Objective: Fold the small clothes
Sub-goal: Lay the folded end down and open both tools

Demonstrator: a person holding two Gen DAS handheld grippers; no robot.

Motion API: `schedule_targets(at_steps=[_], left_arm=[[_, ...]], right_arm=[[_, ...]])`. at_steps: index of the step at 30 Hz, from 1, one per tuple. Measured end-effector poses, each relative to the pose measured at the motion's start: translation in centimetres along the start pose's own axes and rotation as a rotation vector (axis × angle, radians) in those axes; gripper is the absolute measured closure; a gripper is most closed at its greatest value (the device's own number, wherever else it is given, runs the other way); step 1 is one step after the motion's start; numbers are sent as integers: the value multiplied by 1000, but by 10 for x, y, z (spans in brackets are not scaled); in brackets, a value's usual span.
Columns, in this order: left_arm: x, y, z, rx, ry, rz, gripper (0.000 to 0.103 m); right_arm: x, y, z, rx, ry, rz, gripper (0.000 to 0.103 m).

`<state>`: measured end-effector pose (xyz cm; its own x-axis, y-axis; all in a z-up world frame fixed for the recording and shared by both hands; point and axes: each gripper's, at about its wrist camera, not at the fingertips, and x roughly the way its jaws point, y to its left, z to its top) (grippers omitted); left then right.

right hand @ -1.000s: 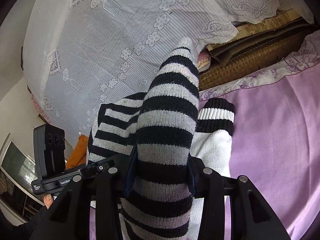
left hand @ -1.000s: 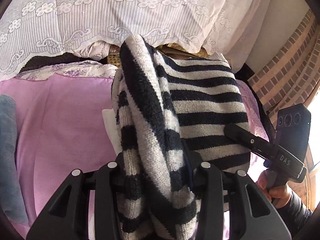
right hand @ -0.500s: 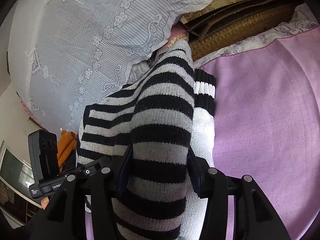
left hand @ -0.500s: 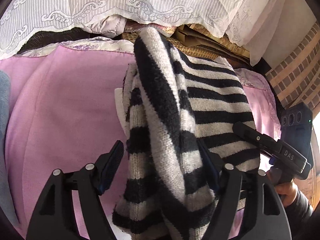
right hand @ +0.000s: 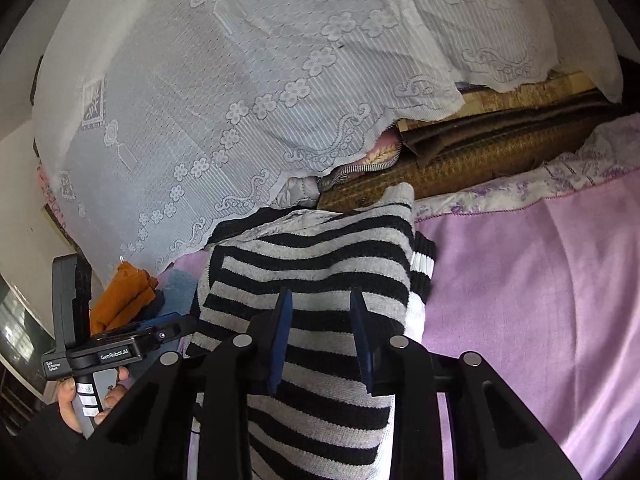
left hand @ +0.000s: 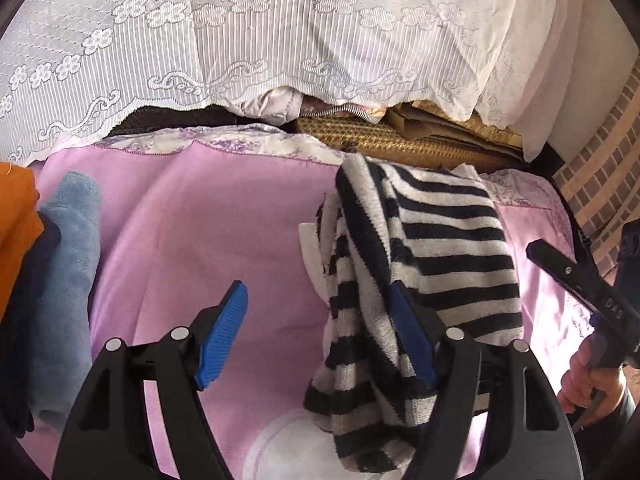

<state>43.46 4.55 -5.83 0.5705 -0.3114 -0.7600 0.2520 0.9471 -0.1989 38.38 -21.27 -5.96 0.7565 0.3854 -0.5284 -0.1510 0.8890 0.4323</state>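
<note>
A black-and-white striped knit sweater (left hand: 436, 256) lies folded on the pink bed sheet (left hand: 208, 240). My left gripper (left hand: 320, 308) is open wide; the sweater's bunched edge drapes against the inside of its right finger (left hand: 408, 332). In the right wrist view the sweater (right hand: 320, 264) lies flat under my right gripper (right hand: 322, 304), whose blue pads stand a little apart with the striped knit showing between them, not pinched. The right gripper's handle also shows in the left wrist view (left hand: 580, 284).
A pile with a light blue towel (left hand: 72, 240) and orange cloth (left hand: 16, 216) lies at the left. A white lace curtain (left hand: 280, 40) hangs behind, over woven mats (left hand: 400, 144). A brick wall (left hand: 600, 184) is at the right.
My left gripper opened and let the sweater drop, then shifted left. My right gripper opened off the knit, and the sweater now lies flatter on the sheet.
</note>
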Motion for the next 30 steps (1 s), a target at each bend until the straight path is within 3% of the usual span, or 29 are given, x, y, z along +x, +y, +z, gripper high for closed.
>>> schedule_targets(at_steps=[9,19,22,25,30], left_arm=[[32,-4,-13,59,5,107,17],[37,-4,-15,31,15,126,17],[28,-12,-15,54,15,172,17],[13,-20,-20,86,7,218,19],[-20,-27,-31,91,-24,239,19]], right_arm=[[41,-1,-15,-73,110,-107,76],[48,4,-20,-100,122,-155,75],[42,9,-14,-93,138,-154,74],[23,17,-12,-57,119,-127,65],[-10,41,-27,-97,106,-126,60]])
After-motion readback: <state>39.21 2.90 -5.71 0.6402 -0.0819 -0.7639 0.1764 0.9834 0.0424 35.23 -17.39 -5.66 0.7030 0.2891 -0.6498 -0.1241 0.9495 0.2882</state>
